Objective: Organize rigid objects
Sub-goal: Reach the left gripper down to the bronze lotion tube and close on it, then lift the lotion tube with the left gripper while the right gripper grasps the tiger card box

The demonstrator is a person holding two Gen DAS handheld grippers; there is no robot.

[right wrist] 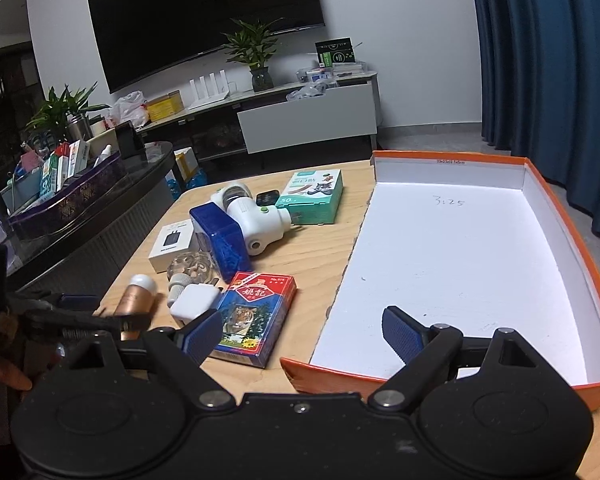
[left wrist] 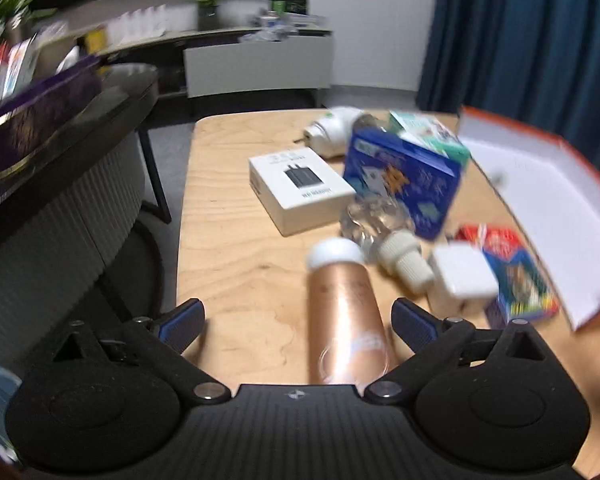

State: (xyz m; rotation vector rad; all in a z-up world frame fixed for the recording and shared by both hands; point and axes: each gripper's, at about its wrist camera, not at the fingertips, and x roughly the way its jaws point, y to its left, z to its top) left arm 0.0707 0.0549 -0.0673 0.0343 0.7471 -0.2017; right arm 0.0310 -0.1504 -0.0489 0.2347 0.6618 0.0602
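The left claw is spread wide around a gold bottle lying near the desk's left edge, not pinching it. The right claw is also spread, above the near wall of the orange tray. A card box lies just beside the tray.

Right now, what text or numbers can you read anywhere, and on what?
"3:25": handwritten on the orange tray's white floor.
"50": on the teal box.
"No.971": on the playing-card box, roughly; its large characters are unreadable to me.
White charger box, blue box, tray-rim print: too blurred.
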